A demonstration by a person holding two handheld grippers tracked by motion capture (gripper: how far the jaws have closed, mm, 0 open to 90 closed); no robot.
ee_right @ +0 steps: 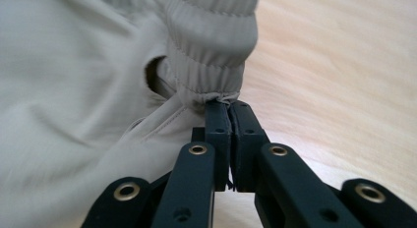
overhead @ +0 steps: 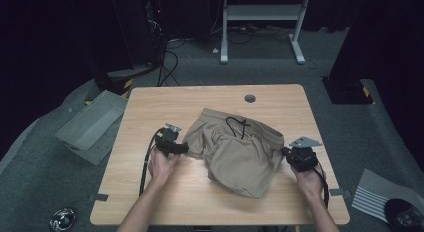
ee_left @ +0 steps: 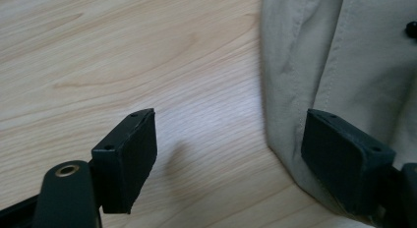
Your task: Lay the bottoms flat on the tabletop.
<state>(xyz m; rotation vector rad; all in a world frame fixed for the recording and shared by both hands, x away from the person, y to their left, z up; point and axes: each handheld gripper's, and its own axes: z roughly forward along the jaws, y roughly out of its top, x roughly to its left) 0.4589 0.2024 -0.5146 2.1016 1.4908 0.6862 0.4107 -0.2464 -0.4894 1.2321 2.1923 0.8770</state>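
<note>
Shorts (ee_right: 88, 56) waistband sits pinched in closed right claw (ee_right: 228, 107); left claw (ee_left: 228, 154) gapes beside fabric.

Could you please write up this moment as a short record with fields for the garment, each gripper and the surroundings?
garment: beige shorts, crumpled on the wooden table, black drawstring lying on top
right gripper: jaws shut on the elastic waistband at its edge
left gripper: jaws open, one over bare table, the other over the edge of the shorts; nothing pinched
floor: grey bin left of the table, white frame behind it
</note>
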